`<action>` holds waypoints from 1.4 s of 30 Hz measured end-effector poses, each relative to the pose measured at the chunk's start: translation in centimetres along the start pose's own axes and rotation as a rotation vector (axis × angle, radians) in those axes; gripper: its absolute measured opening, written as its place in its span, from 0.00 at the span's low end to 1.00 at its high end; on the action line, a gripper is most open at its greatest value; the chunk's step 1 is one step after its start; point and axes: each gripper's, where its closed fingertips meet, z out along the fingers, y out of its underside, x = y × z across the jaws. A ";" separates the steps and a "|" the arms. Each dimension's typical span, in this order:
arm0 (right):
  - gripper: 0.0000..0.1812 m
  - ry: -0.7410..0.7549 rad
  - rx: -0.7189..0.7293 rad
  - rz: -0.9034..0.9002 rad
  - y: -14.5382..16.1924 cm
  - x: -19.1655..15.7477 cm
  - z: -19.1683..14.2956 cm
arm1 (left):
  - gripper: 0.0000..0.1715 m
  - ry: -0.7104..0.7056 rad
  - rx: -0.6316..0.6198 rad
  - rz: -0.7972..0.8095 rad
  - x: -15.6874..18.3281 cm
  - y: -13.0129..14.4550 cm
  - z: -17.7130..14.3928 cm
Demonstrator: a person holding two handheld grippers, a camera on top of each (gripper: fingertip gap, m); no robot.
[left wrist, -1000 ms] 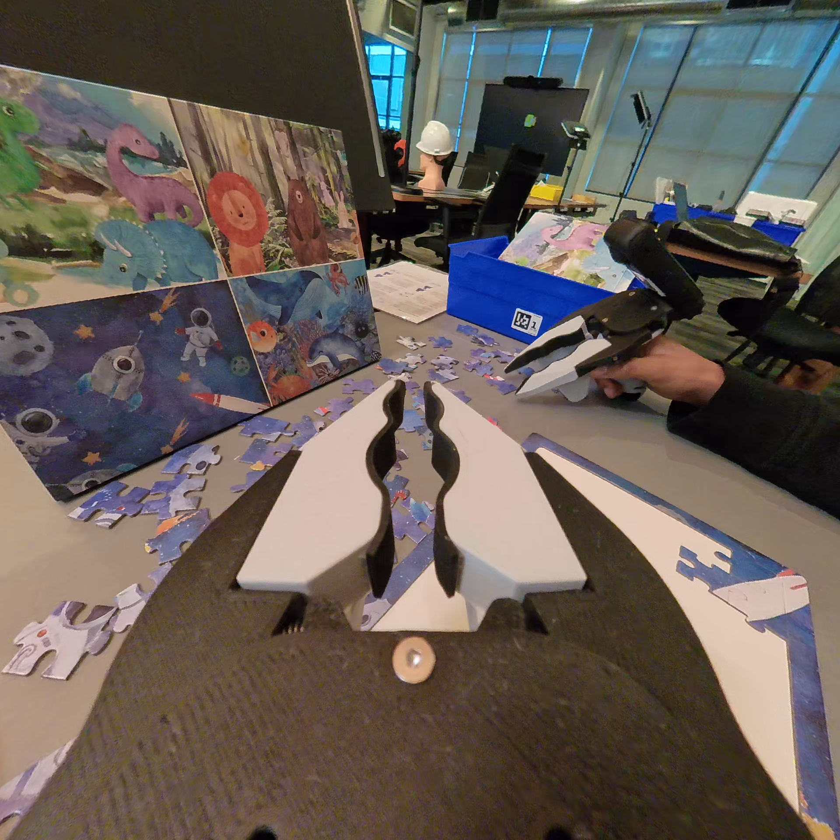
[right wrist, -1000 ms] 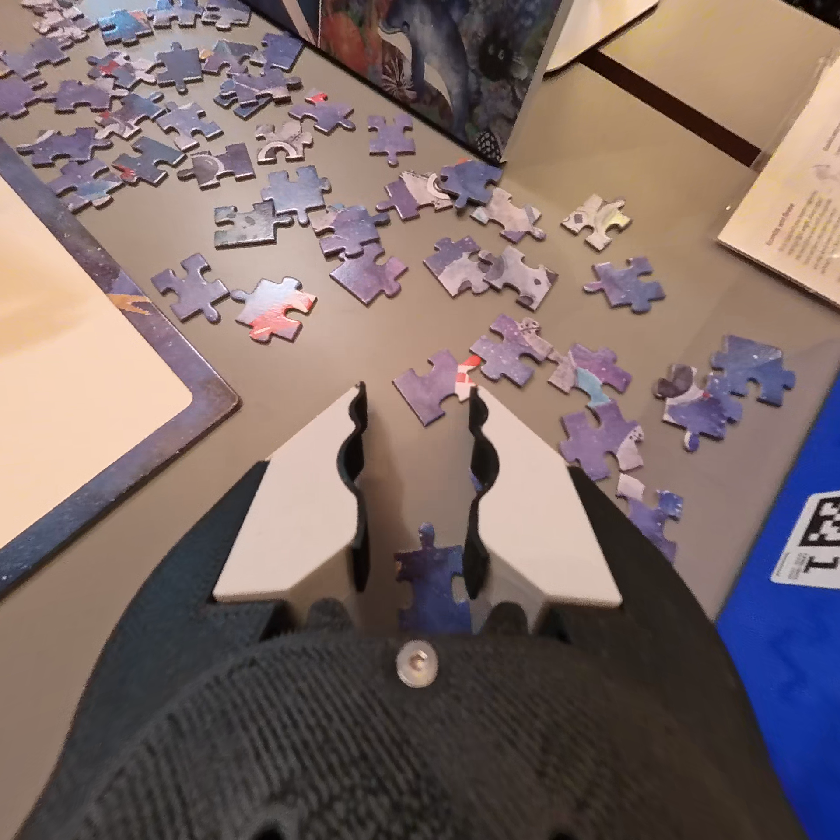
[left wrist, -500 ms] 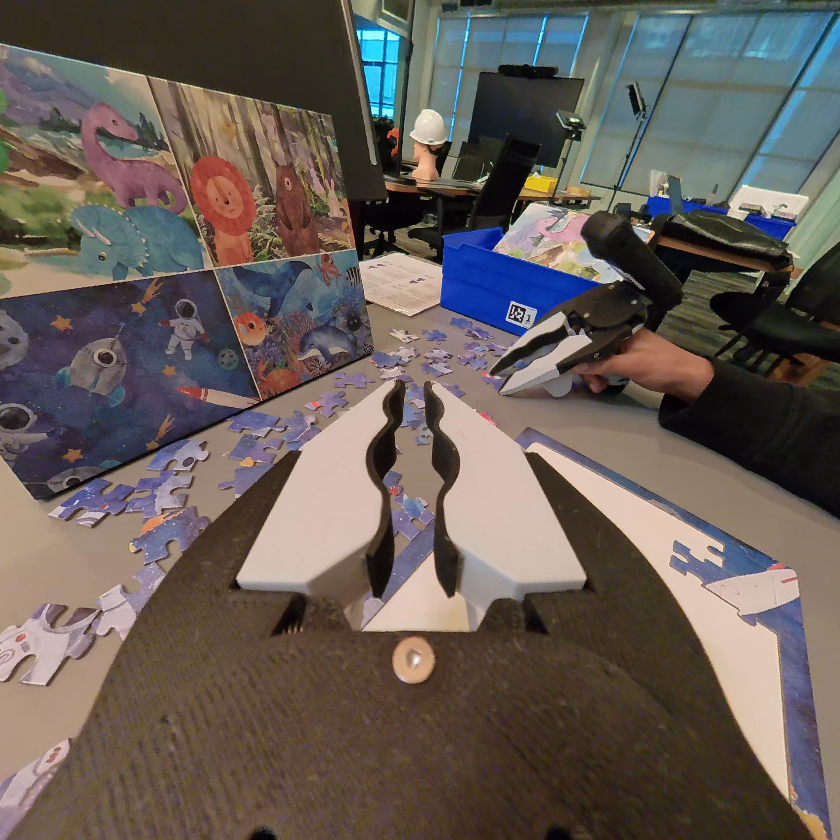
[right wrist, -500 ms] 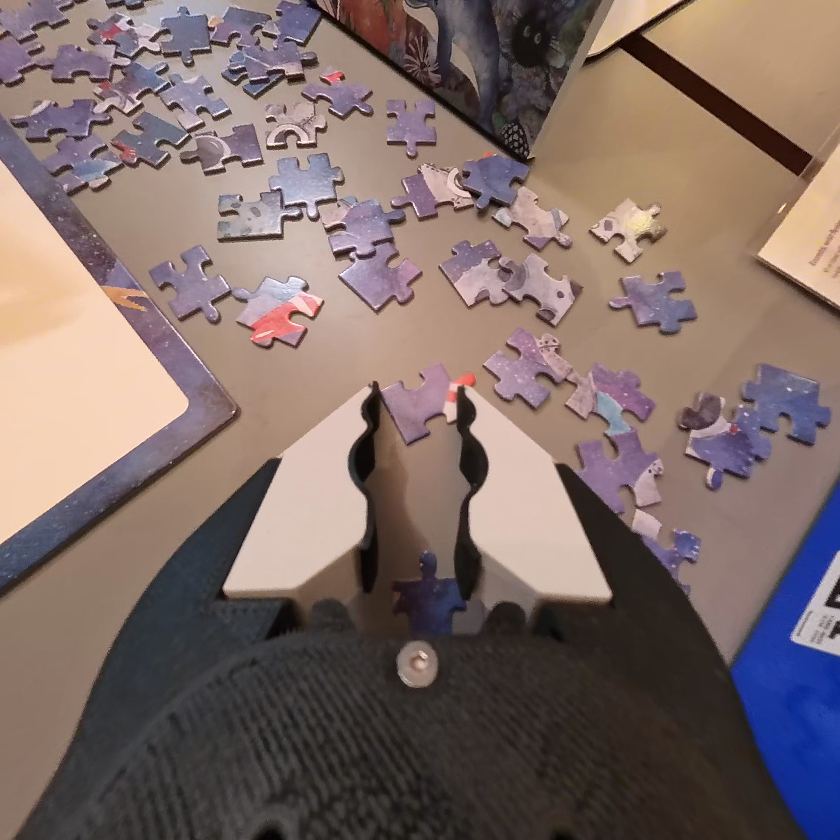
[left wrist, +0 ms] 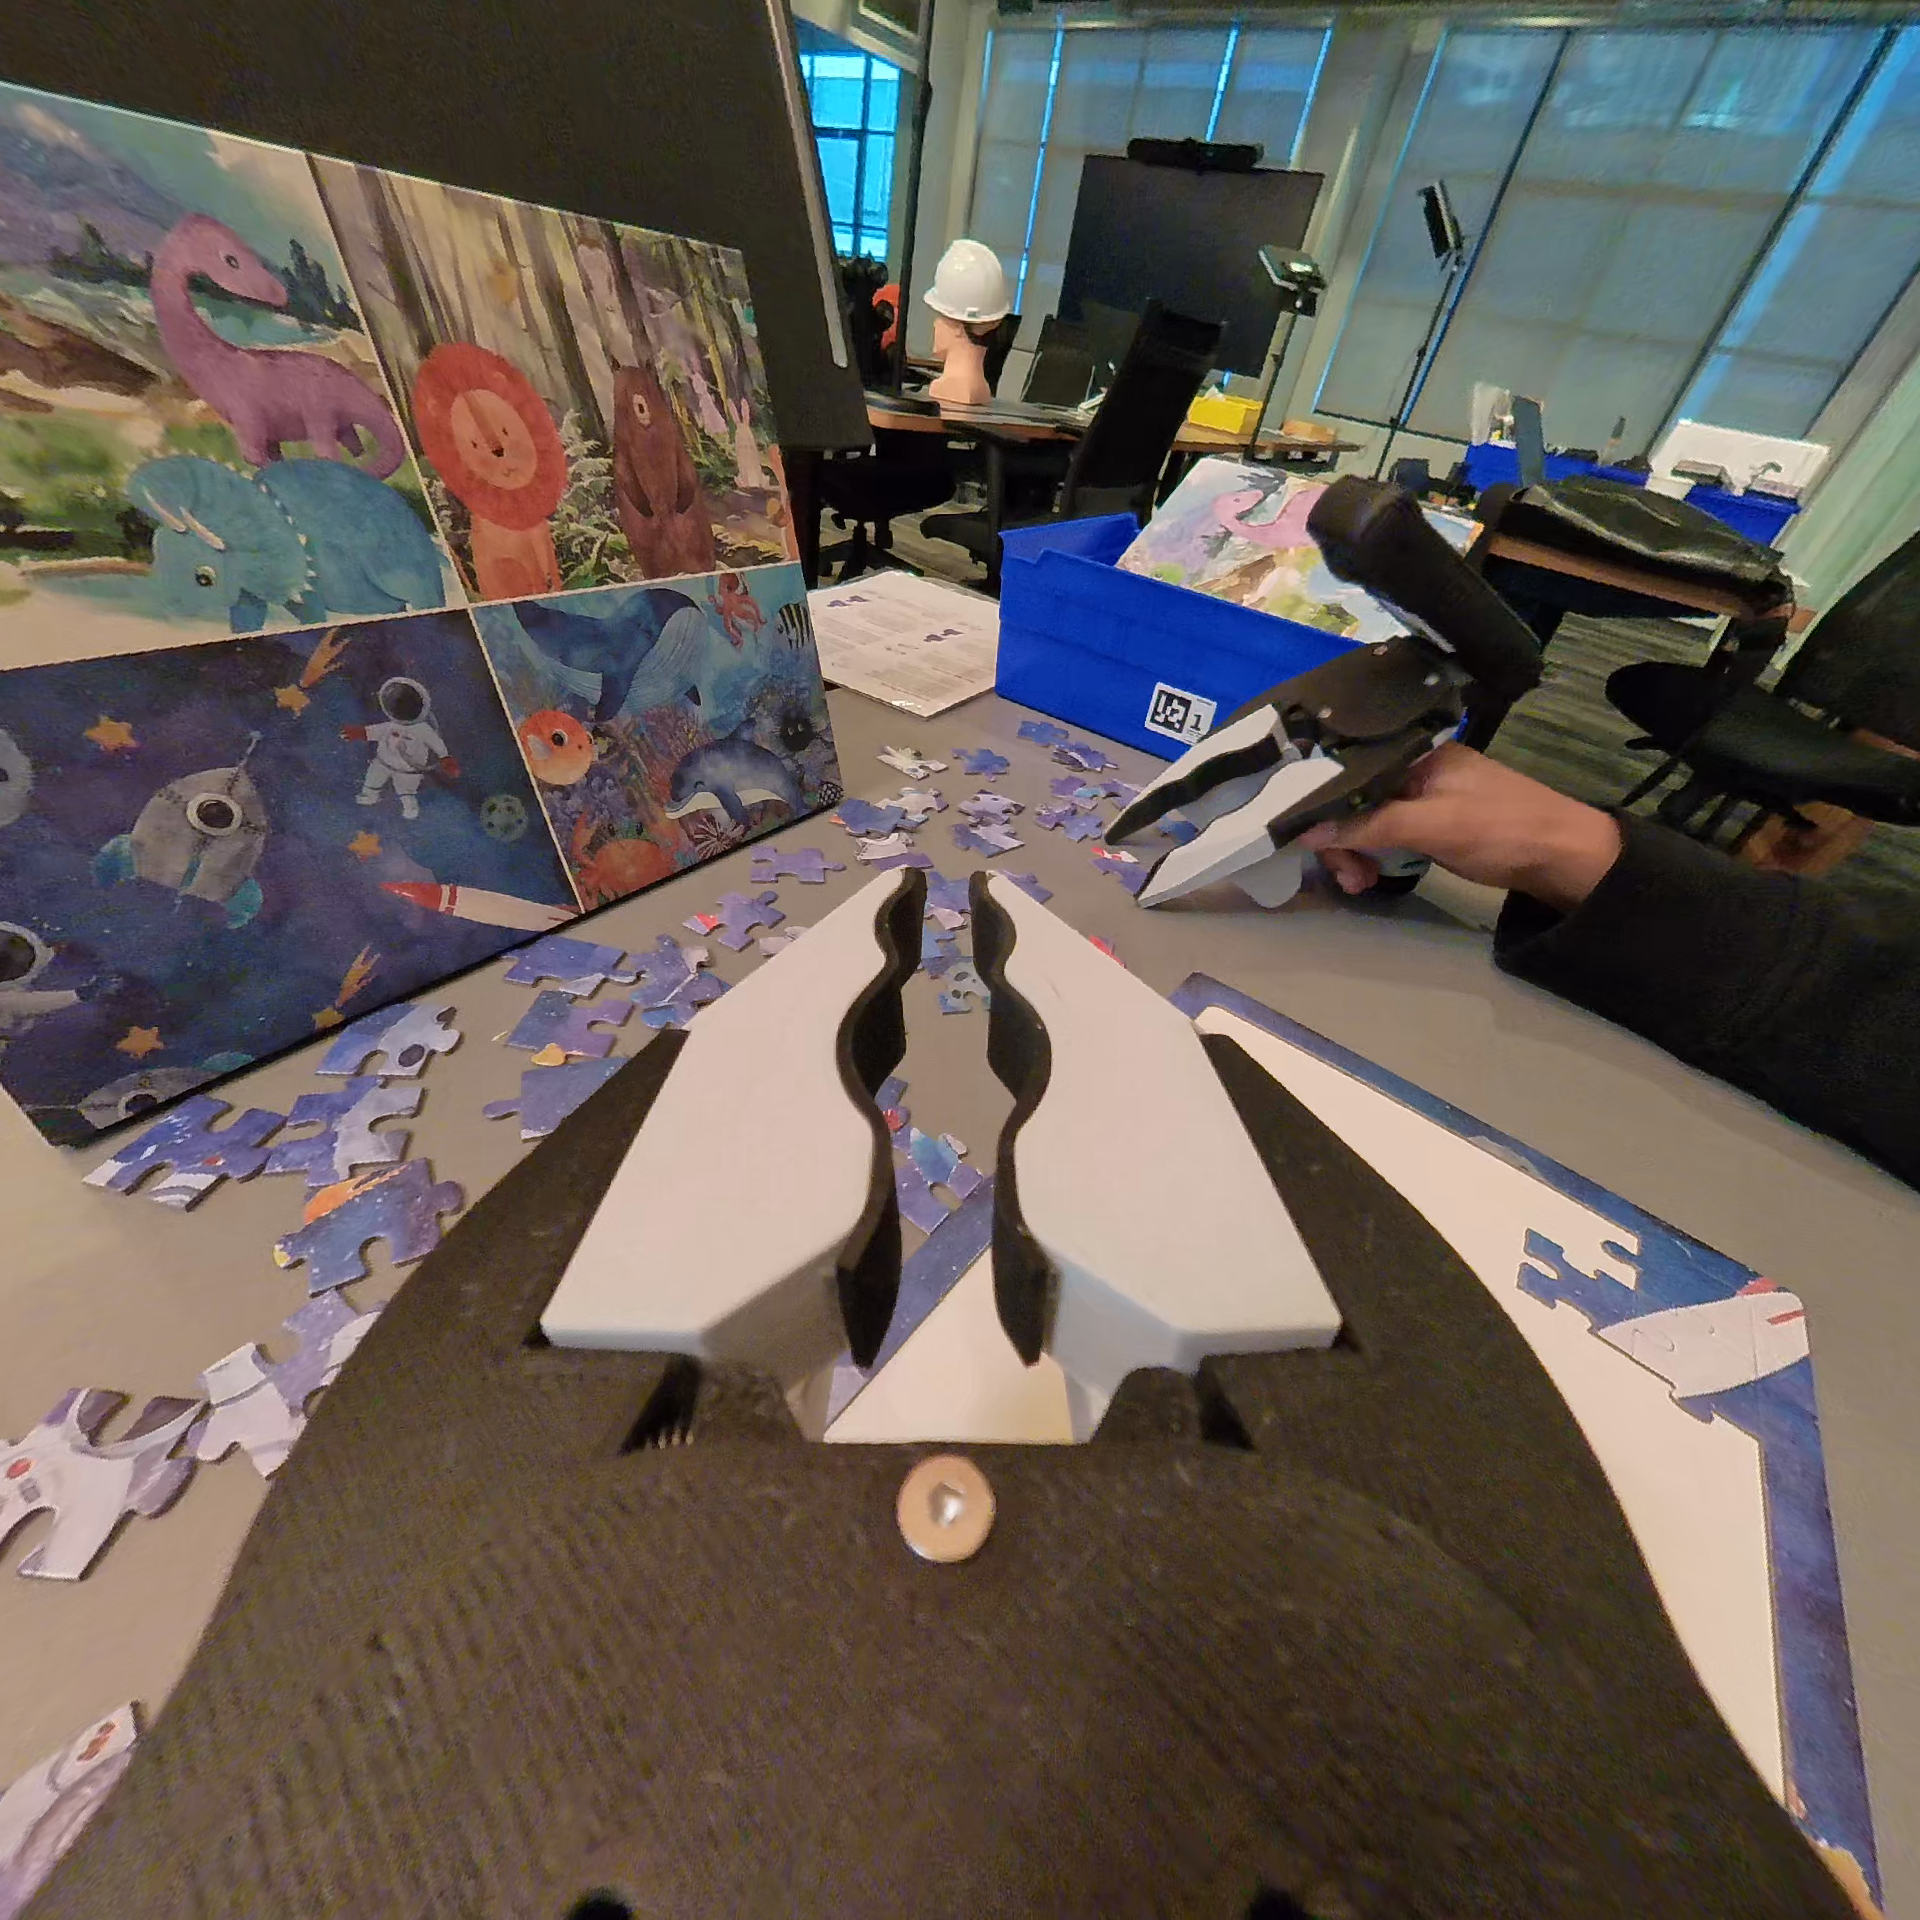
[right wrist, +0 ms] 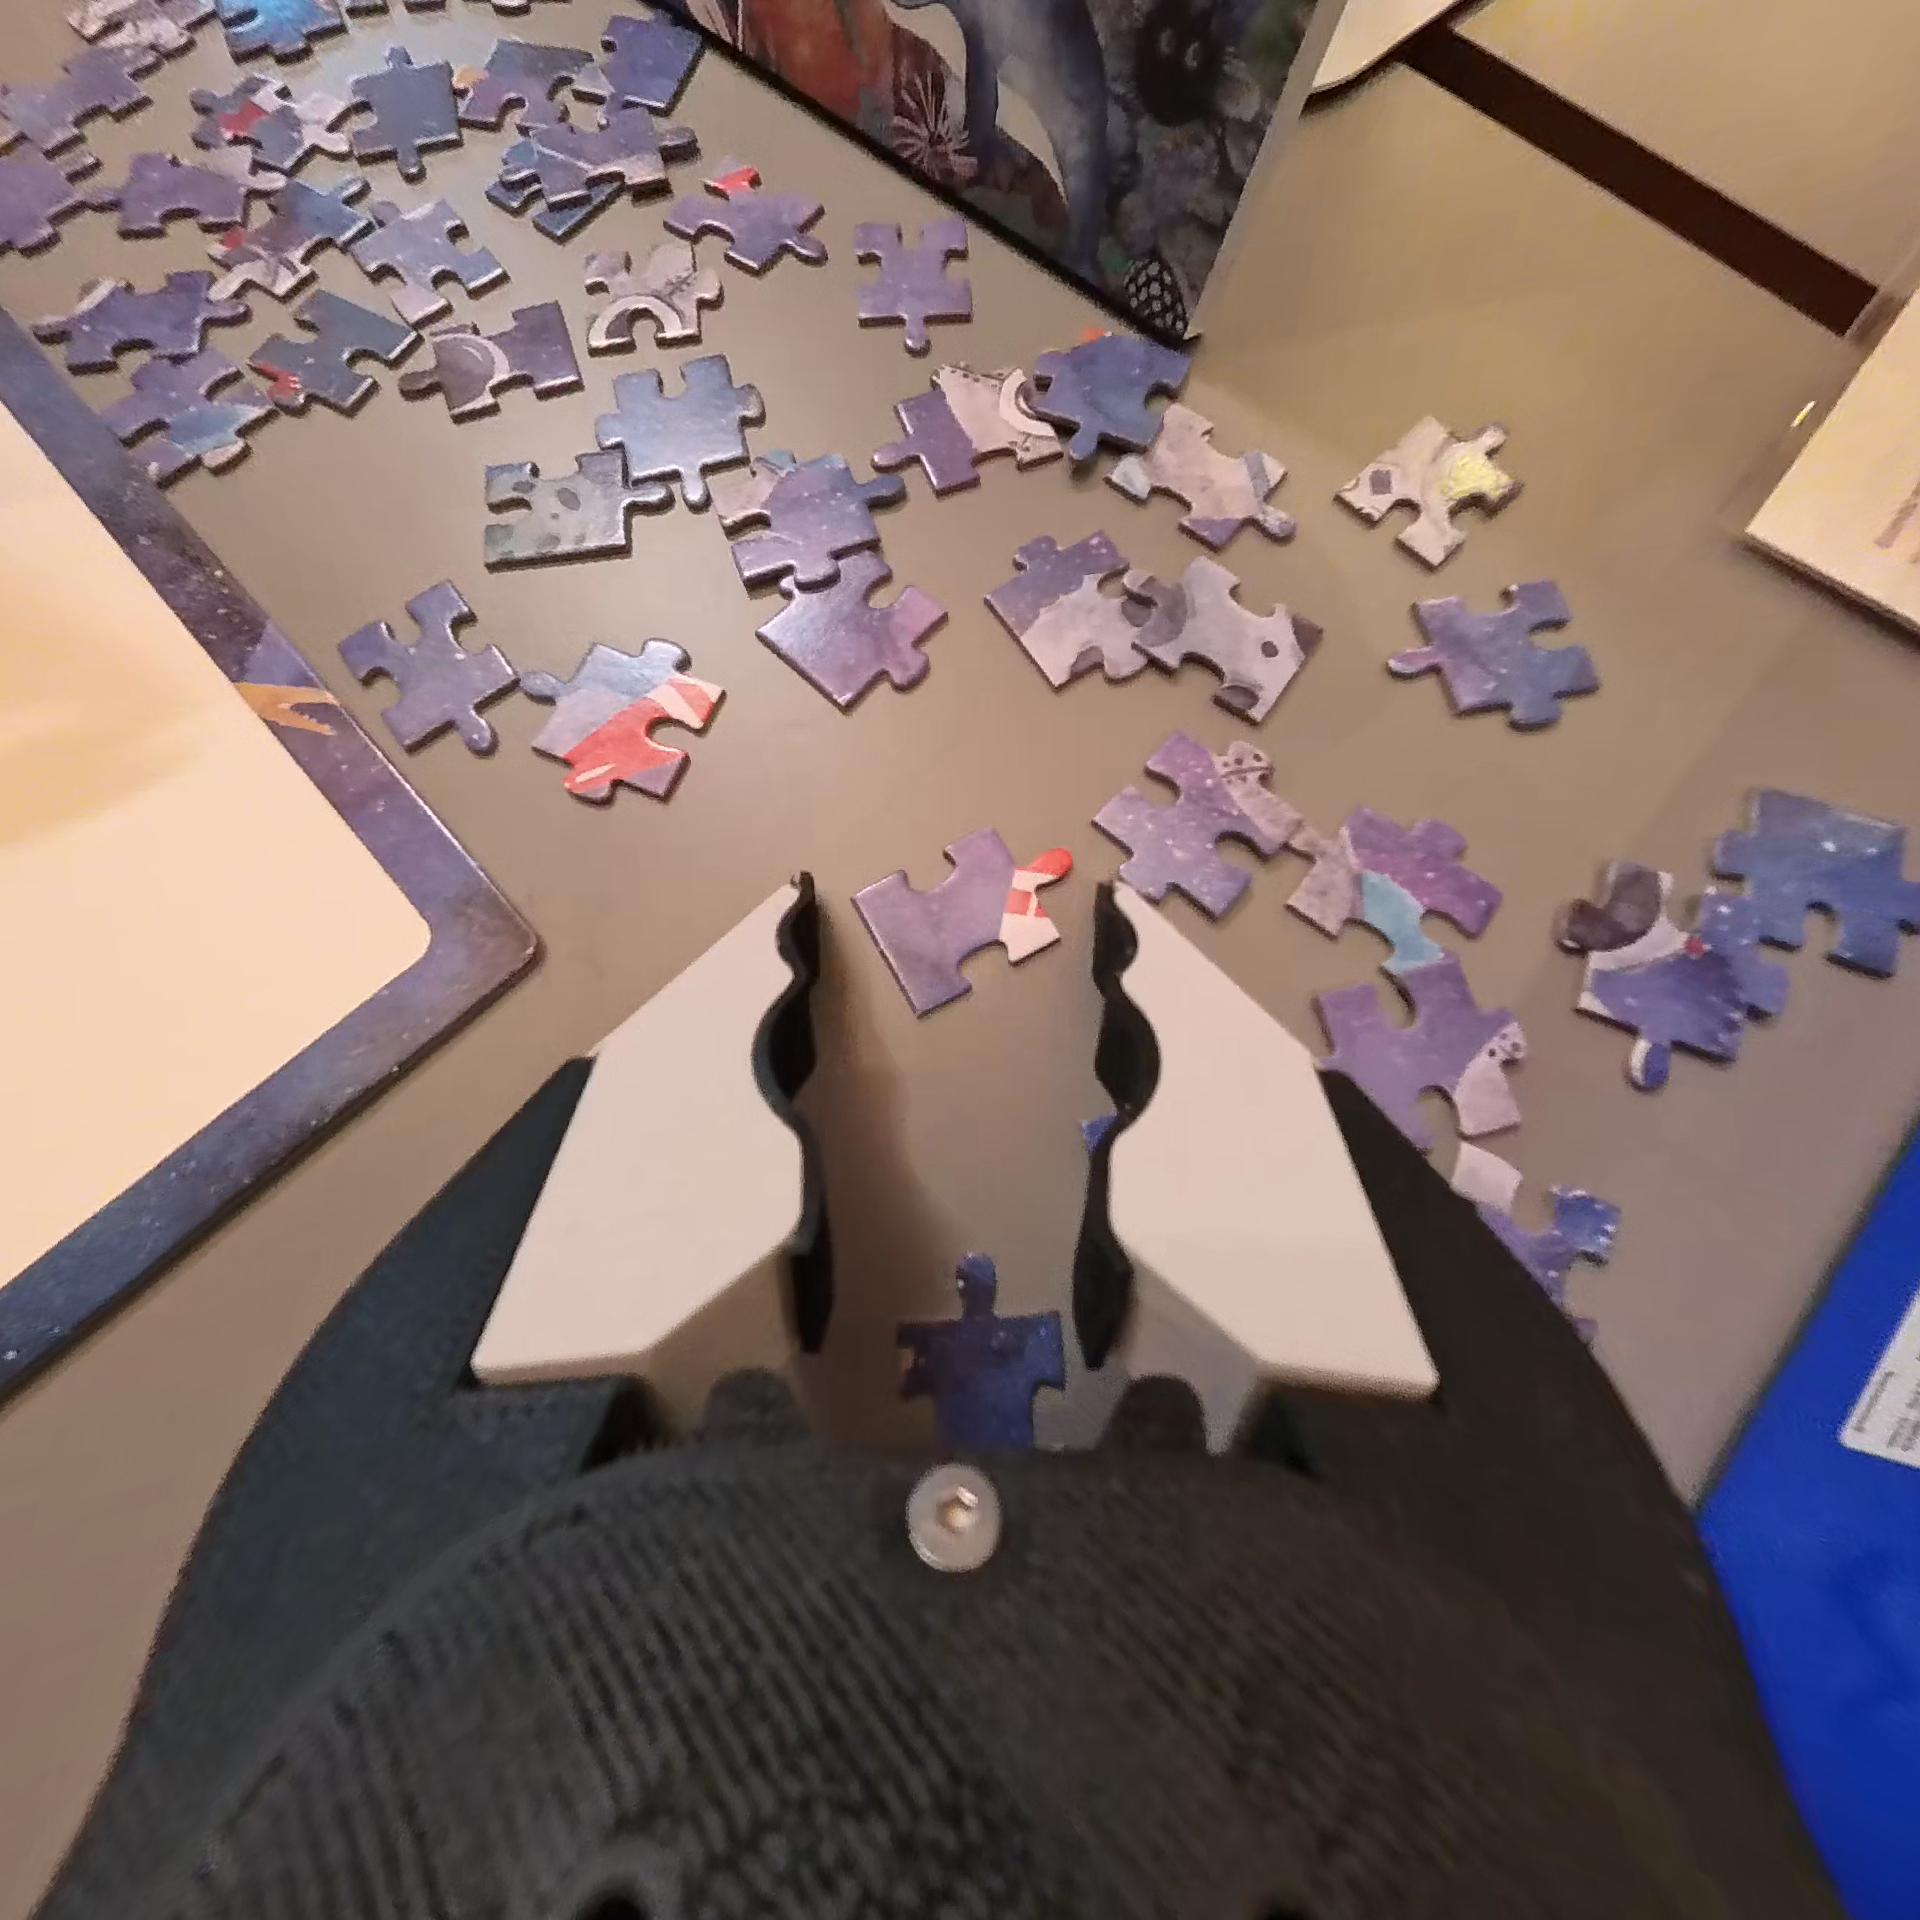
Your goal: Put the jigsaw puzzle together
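Right hand-held gripper point(right wrist: 951, 904), seen from its own wrist camera, points down at the grey surface point(right wrist: 904, 769) with its two fingers spread apart and nothing between them; a purple puzzle piece with a red-and-white corner point(right wrist: 961, 914) lies flat on the surface just ahead of the fingertips, in line with the gap. A dark blue piece point(right wrist: 982, 1366) shows at the base of the fingers. Loose purple and blue pieces lie scattered across the surface beyond and to either side, among them a piece with a red patch point(right wrist: 623, 717) near the corner of the puzzle tray point(right wrist: 436, 873). The tray has a dark blue border and a pale, mostly bare inside. A blue bin point(right wrist: 1829, 1538) sits at the lower right.

Left hand-held gripper point(left wrist: 945, 894) is held above the near corner of the tray point(left wrist: 1662, 1174), its wavy black pads parted by a narrow slot that holds nothing. From this camera a few joined pieces point(left wrist: 1683, 1320) sit in the tray's right side. A reference picture board point(left wrist: 395, 582) with four scenes stands at the left, pieces strewn before it. The right gripper, held in a hand point(left wrist: 1465, 821), hangs low over the far scatter of pieces, fingers apart.
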 end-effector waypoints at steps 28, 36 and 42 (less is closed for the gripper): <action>0.36 -0.005 -0.001 0.041 0.3 0.4 -0.5 | 0.04 -0.001 -0.004 -0.011 -0.2 0.1 0.0; 0.25 -0.092 0.039 -0.051 -0.3 -2.6 -2.4 | 0.04 0.003 0.003 -0.017 -0.2 0.0 -0.1; 0.32 -0.078 -0.010 -0.008 0.0 -3.6 -1.1 | 0.05 0.005 -0.007 -0.010 -0.1 0.2 0.1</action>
